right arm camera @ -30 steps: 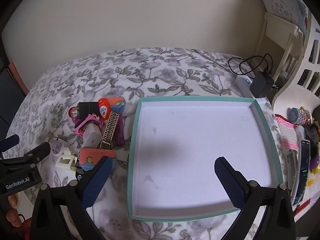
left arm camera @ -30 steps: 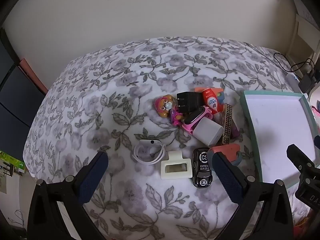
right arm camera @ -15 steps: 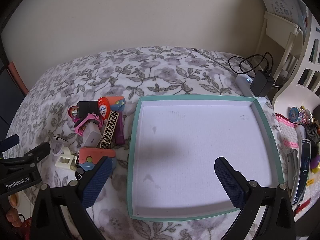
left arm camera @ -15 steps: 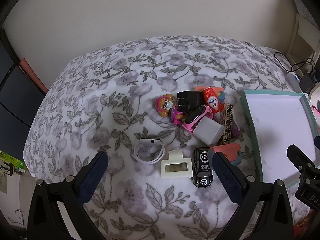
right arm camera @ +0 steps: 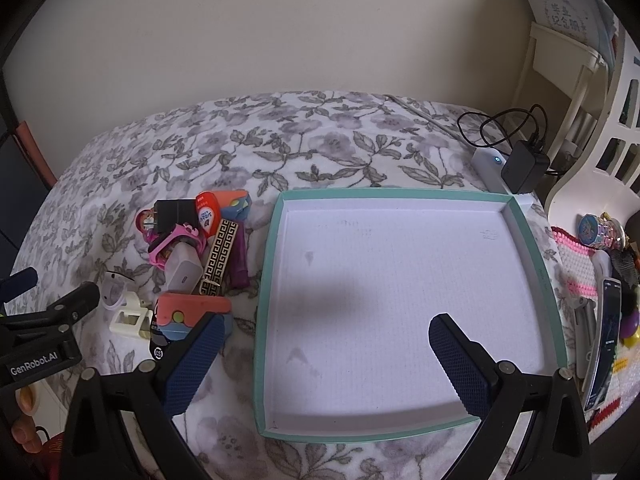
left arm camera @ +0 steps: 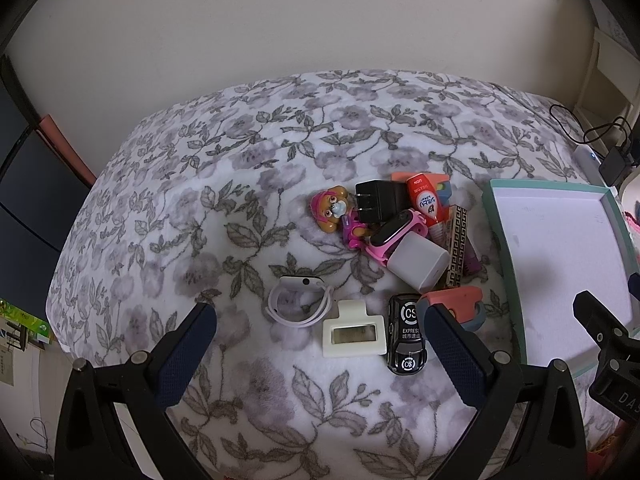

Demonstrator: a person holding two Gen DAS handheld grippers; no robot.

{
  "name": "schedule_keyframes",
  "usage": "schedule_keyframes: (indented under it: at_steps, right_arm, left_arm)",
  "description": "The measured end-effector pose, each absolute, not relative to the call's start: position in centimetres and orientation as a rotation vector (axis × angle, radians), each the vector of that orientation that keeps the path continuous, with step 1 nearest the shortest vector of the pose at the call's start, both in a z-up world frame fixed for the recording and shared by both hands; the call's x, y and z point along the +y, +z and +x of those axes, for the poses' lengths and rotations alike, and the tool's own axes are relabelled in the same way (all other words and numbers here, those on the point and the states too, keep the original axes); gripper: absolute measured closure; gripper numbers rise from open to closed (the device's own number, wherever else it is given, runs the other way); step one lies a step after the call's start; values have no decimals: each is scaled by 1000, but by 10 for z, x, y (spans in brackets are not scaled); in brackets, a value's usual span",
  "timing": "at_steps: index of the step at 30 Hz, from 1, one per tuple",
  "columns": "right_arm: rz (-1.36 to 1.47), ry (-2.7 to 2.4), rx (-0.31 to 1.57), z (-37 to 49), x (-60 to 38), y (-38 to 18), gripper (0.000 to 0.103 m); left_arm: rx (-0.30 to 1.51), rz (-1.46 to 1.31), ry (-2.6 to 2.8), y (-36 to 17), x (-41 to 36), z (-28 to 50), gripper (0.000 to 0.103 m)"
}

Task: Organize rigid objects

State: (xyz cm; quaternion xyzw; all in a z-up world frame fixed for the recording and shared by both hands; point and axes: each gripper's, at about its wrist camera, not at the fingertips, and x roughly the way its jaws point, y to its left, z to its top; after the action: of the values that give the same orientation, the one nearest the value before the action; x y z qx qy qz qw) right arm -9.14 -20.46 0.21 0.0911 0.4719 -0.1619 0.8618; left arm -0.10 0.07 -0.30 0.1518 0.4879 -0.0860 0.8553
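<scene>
Both the left claw [left arm camera: 320,340] and the right claw [right arm camera: 324,354] hung apart, holding nothing. Beyond, the toy car [left arm camera: 406,334], white charger [left arm camera: 418,264] and pup figure [left arm camera: 330,208] lay on the bed [left arm camera: 240,184]; the teal-rimmed tray [right arm camera: 268,280] sat bare (sorting apparently unstarted).

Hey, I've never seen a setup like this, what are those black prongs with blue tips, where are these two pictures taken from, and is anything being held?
Those prongs are hand-held grippers, one in each of a person's hands, each carrying a camera that looks along its fingers. One picture comes from the left gripper, the other from the right gripper. Both are open and hold nothing. On the floral blanket lies a pile of small things: a toy car, a pink watch, a black charger, a white clip. Beside them sits a tray with nothing in it.
</scene>
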Motion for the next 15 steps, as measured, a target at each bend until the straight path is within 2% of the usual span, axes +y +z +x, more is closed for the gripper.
schedule_keyframes:
  at_steps: [15]
  right_arm:
    - [186,-337,1008,-89,-203,0,0]
  left_arm:
    - [1034,317,-180,-8,4,-1,0]
